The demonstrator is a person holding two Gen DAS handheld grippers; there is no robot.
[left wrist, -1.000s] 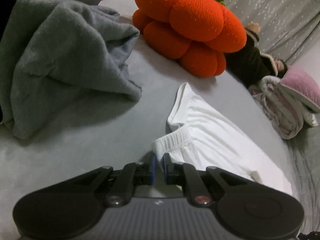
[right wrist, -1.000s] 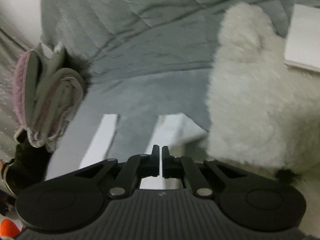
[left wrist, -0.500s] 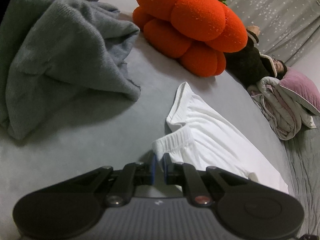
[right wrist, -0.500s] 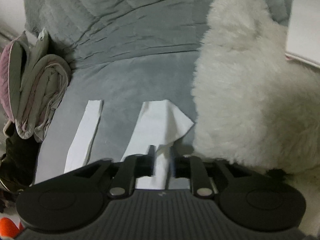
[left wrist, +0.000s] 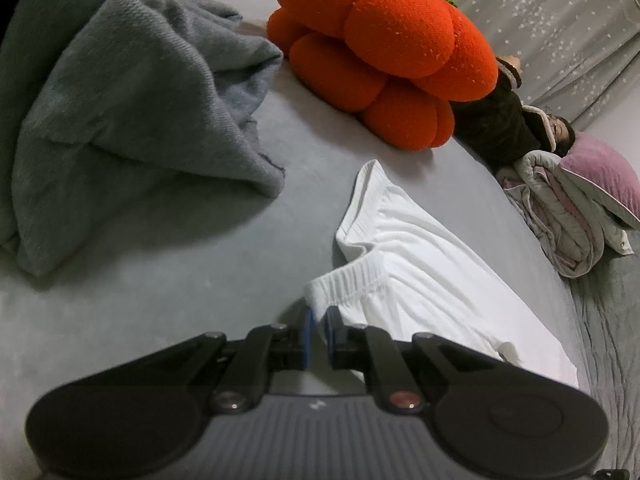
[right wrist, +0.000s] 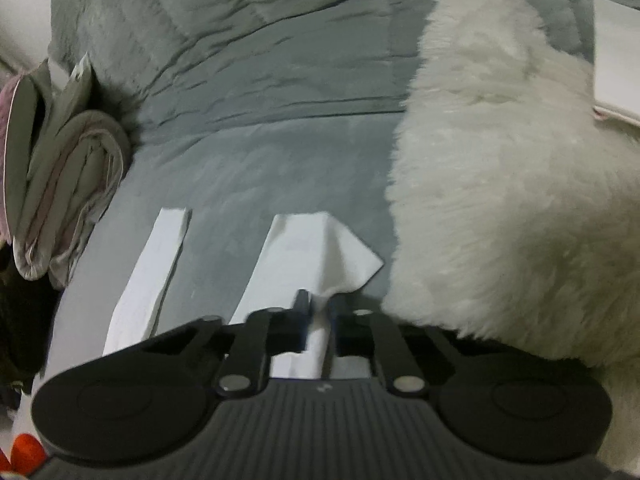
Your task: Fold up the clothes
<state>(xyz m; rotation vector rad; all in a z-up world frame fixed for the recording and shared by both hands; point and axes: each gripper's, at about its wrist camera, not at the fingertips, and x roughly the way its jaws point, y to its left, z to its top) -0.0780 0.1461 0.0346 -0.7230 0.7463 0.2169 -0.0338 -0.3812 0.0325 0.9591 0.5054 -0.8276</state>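
**White trousers pinned at both ends, long axis running between the two grippers**

White trousers (left wrist: 432, 272) lie flat on the grey bed (left wrist: 160, 300), waistband toward the left gripper (left wrist: 318, 334), legs (right wrist: 296, 256) stretching away toward the right gripper (right wrist: 319, 316). Left jaws are clenched on the elastic waistband corner. Right jaws are pinched on the nearer trouser leg close to its hem. Judgement: the coming fold turns on this lengthwise span; either end can travel along that axis to meet the other. Fluffy white cushion (right wrist: 500, 200) crowds the right side.

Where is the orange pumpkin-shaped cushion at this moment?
In the left wrist view, the orange cushion sits at top centre on the grey bed, right of the grey blanket and beyond the white garment.
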